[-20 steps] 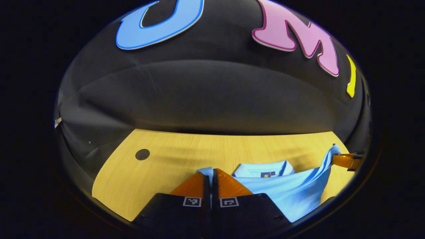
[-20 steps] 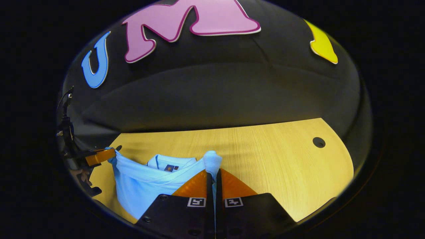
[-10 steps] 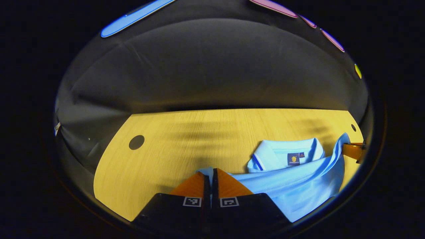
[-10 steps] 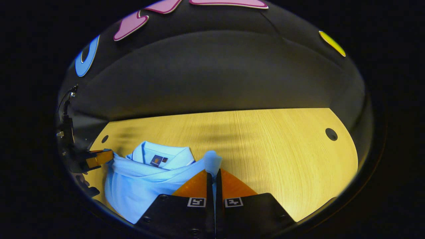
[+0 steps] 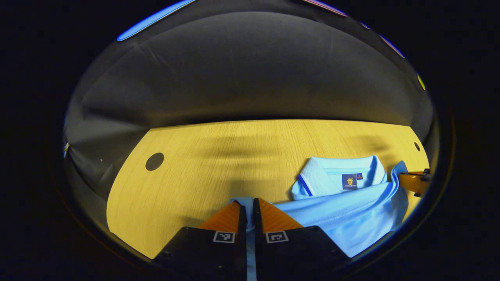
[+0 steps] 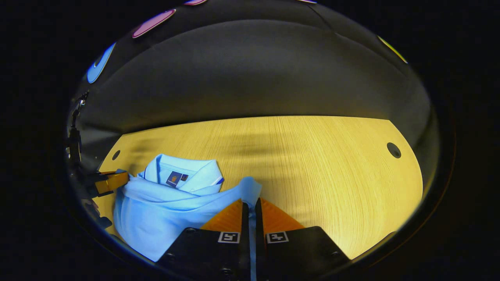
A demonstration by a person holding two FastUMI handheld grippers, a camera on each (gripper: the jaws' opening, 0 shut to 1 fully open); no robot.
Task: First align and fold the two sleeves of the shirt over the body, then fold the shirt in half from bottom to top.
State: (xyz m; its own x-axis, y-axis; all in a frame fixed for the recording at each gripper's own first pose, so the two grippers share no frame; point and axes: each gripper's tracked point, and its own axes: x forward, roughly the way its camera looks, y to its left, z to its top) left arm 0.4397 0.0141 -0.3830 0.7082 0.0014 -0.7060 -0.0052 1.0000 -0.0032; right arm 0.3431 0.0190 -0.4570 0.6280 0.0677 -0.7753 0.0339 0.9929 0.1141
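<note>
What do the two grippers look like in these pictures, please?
Each gripper, the left gripper and the right gripper, has two wedge-shaped ribbed fingers on black blocky mounts. Every mount carries a small square black-and-white marker.

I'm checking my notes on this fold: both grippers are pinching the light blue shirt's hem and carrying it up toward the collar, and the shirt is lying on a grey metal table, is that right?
Not quite. The table is light wood, not grey metal, as the right gripper view shows. The rest holds: the left gripper and right gripper each pinch the light blue shirt, whose edge lies just short of the collar.
</note>
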